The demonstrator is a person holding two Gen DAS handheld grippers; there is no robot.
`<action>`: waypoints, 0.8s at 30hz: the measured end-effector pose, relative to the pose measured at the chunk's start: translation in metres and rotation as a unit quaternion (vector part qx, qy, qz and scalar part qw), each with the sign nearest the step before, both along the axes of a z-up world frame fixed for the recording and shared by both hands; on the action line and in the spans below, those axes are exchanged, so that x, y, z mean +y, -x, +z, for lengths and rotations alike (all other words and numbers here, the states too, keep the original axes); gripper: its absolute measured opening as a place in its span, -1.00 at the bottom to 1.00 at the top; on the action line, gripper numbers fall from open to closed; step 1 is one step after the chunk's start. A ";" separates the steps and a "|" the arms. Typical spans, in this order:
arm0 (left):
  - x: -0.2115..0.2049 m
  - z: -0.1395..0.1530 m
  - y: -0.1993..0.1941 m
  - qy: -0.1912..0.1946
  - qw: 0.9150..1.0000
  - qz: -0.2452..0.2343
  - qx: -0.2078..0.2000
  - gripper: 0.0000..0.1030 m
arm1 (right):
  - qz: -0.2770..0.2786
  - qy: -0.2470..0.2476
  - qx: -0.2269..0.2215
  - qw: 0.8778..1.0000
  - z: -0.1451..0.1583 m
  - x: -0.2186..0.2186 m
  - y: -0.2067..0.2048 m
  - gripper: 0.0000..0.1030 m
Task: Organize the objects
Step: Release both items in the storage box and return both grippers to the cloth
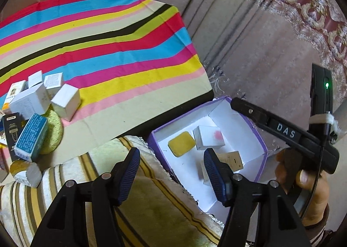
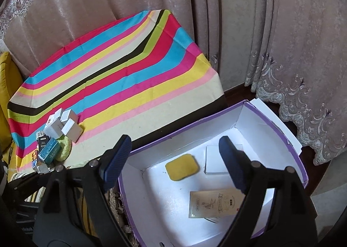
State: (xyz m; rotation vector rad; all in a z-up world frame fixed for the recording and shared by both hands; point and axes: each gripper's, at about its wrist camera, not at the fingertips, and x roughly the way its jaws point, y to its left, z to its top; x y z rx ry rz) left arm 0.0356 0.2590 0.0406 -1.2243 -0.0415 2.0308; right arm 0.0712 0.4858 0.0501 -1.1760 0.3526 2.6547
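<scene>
While our left gripper hangs with jaws wide and empty, we read "DAS" on the right gripper; print on the teal box blurs; through the right camera, our right gripper, jaws spread, holding nothing, hovers over the purple box containing a yellow sponge and beige card, lettering illegible; small boxes sit on the bench.

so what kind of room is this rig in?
Likely a home living room. Long pinkish curtains with embroidered lace trim hang behind, a striped tablecloth covers a low table holding small product boxes, and a purple-edged cardboard box sits beside it.
</scene>
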 end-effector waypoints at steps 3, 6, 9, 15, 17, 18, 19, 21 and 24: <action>-0.005 0.000 0.001 -0.004 1.000 0.006 -0.002 0.21 | 0.010 0.003 -0.004 1.000 -0.002 -0.008 0.002 0.65; -0.011 0.001 0.003 -0.007 1.000 0.015 -0.003 0.21 | 0.022 0.003 -0.005 1.000 -0.001 -0.018 0.003 0.65; -0.018 0.002 0.007 -0.008 1.000 0.029 -0.006 0.21 | 0.032 0.009 -0.007 0.999 -0.001 -0.027 0.005 0.65; -0.037 0.004 0.018 -0.010 0.998 0.057 -0.011 0.21 | 0.061 0.018 -0.013 0.998 -0.004 -0.055 0.012 0.67; -0.043 0.006 0.020 -0.011 0.998 0.066 -0.007 0.21 | 0.070 0.023 -0.017 0.997 -0.006 -0.062 0.014 0.67; -0.047 0.007 0.021 -0.013 0.997 0.070 -0.005 0.21 | 0.078 0.025 -0.019 0.996 -0.007 -0.069 0.015 0.67; -0.053 0.008 0.023 -0.015 0.997 0.076 -0.004 0.21 | 0.084 0.024 -0.020 0.996 -0.008 -0.073 0.016 0.67; -0.061 0.009 0.027 -0.019 0.996 0.087 -0.006 0.21 | 0.100 0.023 -0.024 0.994 -0.010 -0.084 0.017 0.67; -0.077 0.009 0.035 -0.026 0.994 0.107 -0.012 0.21 | 0.116 0.027 -0.030 0.992 -0.012 -0.097 0.020 0.67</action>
